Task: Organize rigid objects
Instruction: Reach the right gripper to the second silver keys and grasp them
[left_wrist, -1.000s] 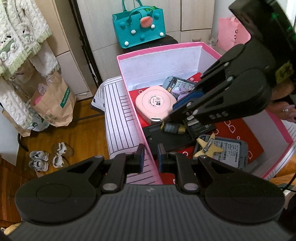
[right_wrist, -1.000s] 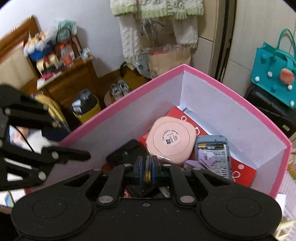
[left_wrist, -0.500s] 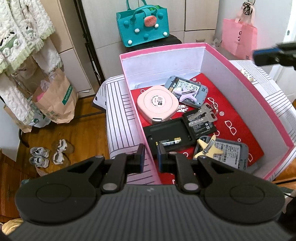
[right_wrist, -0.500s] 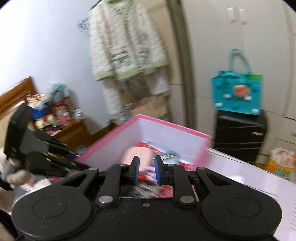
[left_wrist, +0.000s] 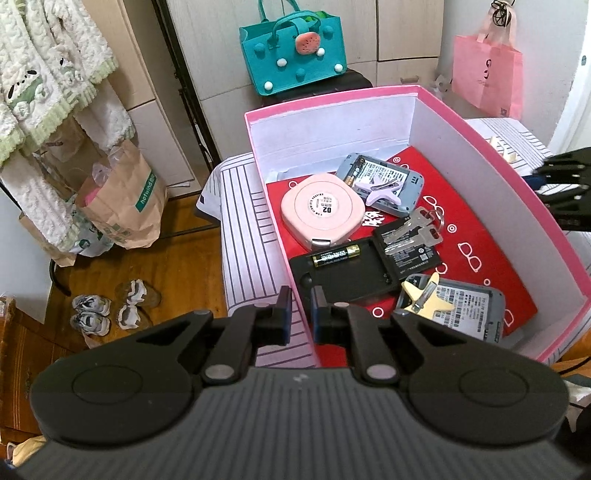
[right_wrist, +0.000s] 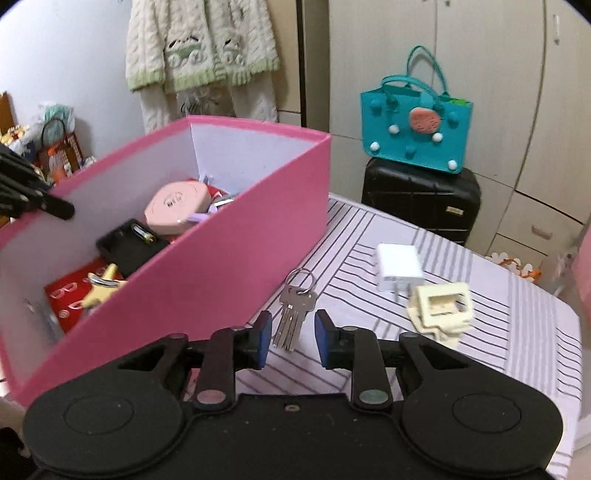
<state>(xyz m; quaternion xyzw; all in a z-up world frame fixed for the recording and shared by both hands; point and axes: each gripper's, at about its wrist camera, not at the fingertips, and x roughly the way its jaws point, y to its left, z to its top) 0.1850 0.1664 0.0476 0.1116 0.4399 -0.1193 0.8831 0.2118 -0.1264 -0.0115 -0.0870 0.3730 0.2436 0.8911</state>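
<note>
A pink box (left_wrist: 498, 155) (right_wrist: 236, 266) on the striped table holds a pink round case (left_wrist: 322, 209), a black tray (left_wrist: 343, 273) with a battery (left_wrist: 336, 255), keys (left_wrist: 417, 229), grey devices and a star clip (left_wrist: 424, 297). My left gripper (left_wrist: 297, 317) is shut on the box's near left wall. My right gripper (right_wrist: 292, 341) is open and empty, just above a bunch of keys (right_wrist: 293, 314) lying on the table beside the box. A white charger (right_wrist: 399, 264) and a cream plastic piece (right_wrist: 441, 308) lie further right.
A teal felt bag (right_wrist: 415, 133) sits on a black suitcase (right_wrist: 421, 199) behind the table. A pink paper bag (left_wrist: 487, 74) stands at the back right. Sweaters (left_wrist: 48, 92) hang at the left, with paper bags (left_wrist: 122, 199) and shoes (left_wrist: 110, 306) on the wood floor.
My right gripper has let go of the battery in the box, come out to the right, opened, and now hovers over the keys on the table. The left gripper has stayed on the box wall.
</note>
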